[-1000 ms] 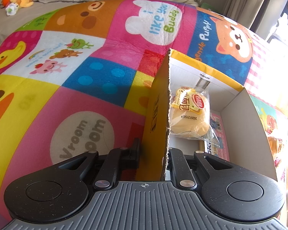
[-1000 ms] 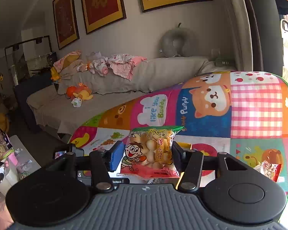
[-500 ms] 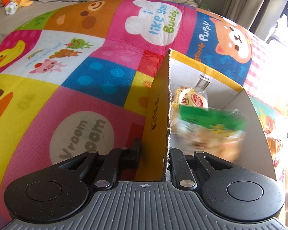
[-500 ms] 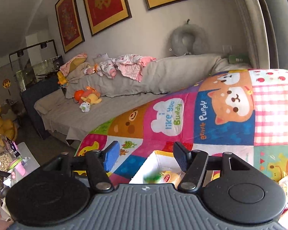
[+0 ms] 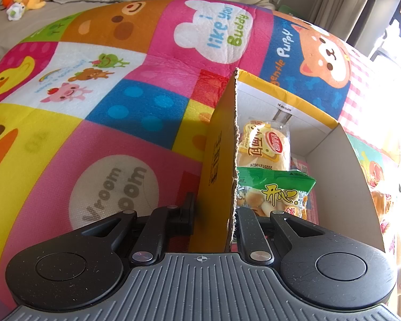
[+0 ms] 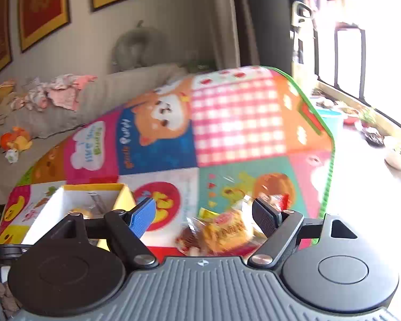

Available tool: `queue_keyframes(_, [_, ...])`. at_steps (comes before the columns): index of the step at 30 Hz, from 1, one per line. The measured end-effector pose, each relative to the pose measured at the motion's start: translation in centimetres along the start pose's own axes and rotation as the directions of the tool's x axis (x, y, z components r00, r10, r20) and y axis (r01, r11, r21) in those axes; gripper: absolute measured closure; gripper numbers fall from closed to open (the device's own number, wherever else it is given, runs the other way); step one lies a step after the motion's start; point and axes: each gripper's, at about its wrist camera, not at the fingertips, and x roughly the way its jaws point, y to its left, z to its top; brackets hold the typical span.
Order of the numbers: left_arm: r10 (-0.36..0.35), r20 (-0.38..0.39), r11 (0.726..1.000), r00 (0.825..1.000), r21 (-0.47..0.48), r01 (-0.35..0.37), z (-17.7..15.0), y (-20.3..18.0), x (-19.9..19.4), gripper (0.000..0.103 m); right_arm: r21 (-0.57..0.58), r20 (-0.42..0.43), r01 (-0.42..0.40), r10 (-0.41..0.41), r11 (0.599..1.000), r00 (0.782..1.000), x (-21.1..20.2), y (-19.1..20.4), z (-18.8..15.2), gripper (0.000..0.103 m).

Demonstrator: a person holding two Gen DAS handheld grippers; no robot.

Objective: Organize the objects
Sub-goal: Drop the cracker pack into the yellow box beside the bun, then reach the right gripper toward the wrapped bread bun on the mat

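My left gripper (image 5: 215,211) is shut on the near wall of a yellow cardboard box (image 5: 219,165) with a white inside. In the box lie a yellow bread packet (image 5: 264,147) and a green-topped snack bag (image 5: 275,190). My right gripper (image 6: 204,214) is open and empty above a pile of snack packets (image 6: 224,232) on the colourful play mat (image 6: 235,123). The box also shows at the left of the right wrist view (image 6: 66,203).
The mat (image 5: 93,85) covers the whole work surface. A grey sofa (image 6: 53,117) with clothes and a plush toy (image 6: 16,140) lies behind it. A sunlit window sill with dishes (image 6: 374,133) is at the right.
My right gripper let go of the green snack bag, which dropped into the box. It then swung right, open, over the packets on the mat. The left gripper has not moved.
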Motion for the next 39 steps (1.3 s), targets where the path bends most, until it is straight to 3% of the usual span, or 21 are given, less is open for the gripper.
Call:
queue_keyframes(5, [0.000,0.000,1.000,1.000,0.000,0.000,0.0,0.0,0.0,0.088,0.089,-0.100,0.117,-0.108,0.989,0.989,1.5,-4.5,-2.4,0.023])
queue_keyframes(13, [-0.001,-0.001,1.000,1.000,0.004,0.001,0.0,0.0,0.0,0.088,0.123,-0.173,0.093,-0.071,0.988,0.982,4.8,-4.2,-4.2,0.023])
queue_keyframes(19, [-0.005,-0.001,1.000,1.000,0.006,0.005,0.0,0.0,0.0,0.088,0.043,-0.176,0.103,-0.094,0.994,0.980,7.7,-3.0,-3.1,0.023])
queue_keyframes(25, [-0.010,-0.003,1.000,1.000,0.009,0.010,0.0,0.1,0.1,0.088,0.099,-0.127,0.150,-0.137,0.984,0.983,10.6,-5.6,-0.4,0.023])
queue_keyframes(28, [-0.011,-0.003,1.000,1.000,0.010,0.011,0.0,0.2,0.0,0.088,0.094,-0.149,0.188,-0.173,0.978,0.974,13.3,-7.3,1.1,0.023])
queue_keyframes(31, [-0.011,-0.004,1.000,1.000,0.011,0.011,0.0,0.2,0.1,0.088,0.183,-0.191,0.193,-0.158,0.964,0.969,15.8,-9.6,2.7,0.024])
queue_keyframes(34, [-0.011,-0.005,1.000,1.000,0.015,0.011,0.0,0.2,0.0,0.088,0.234,-0.226,0.193,-0.140,0.953,0.964,18.1,-10.9,3.6,0.034])
queue_keyframes(36, [-0.011,-0.007,1.000,1.000,0.016,0.011,0.0,0.2,0.0,0.088,0.189,-0.255,0.224,-0.172,0.956,0.952,19.7,-10.9,3.7,0.046])
queue_keyframes(39, [-0.013,-0.010,1.000,1.000,0.016,0.013,0.1,0.2,0.0,0.088,0.122,-0.323,0.241,-0.191,0.963,0.927,21.2,-10.7,3.0,0.053])
